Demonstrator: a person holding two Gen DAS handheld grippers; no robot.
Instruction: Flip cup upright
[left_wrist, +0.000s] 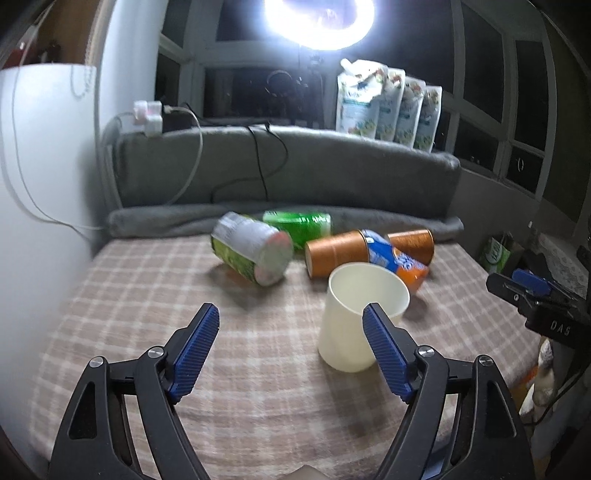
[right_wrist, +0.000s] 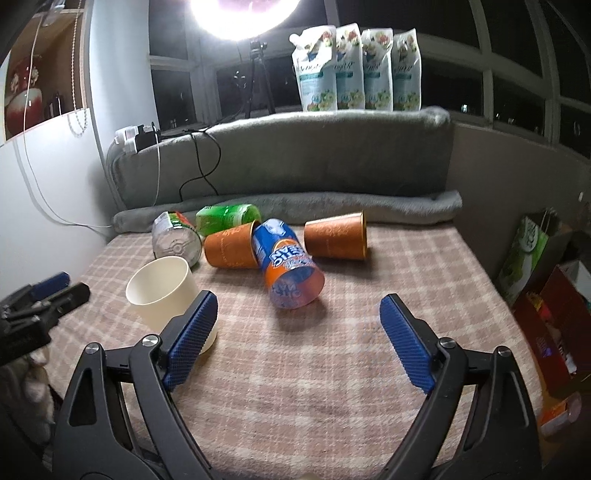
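Observation:
A cream paper cup (left_wrist: 354, 321) stands upright, mouth up, on the checked cloth; it also shows in the right wrist view (right_wrist: 166, 299). My left gripper (left_wrist: 291, 332) is open and empty, its right finger (left_wrist: 384, 350) in front of the cup. My right gripper (right_wrist: 299, 321) is open and empty, its left finger (right_wrist: 192, 332) in front of the cup. Several cups lie on their sides behind: two orange cups (right_wrist: 231, 249) (right_wrist: 336, 240), a blue-orange cup (right_wrist: 288, 266), a green cup (right_wrist: 227, 214) and a green-white cup (left_wrist: 251, 251).
The checked cloth (right_wrist: 332, 369) covers the table. A grey blanket roll (right_wrist: 332, 206) and grey backrest (right_wrist: 295, 155) bound the far side. White wall at left. Several pouches (right_wrist: 354, 66) stand on the backrest. Bags and boxes (right_wrist: 546, 288) sit off the right edge.

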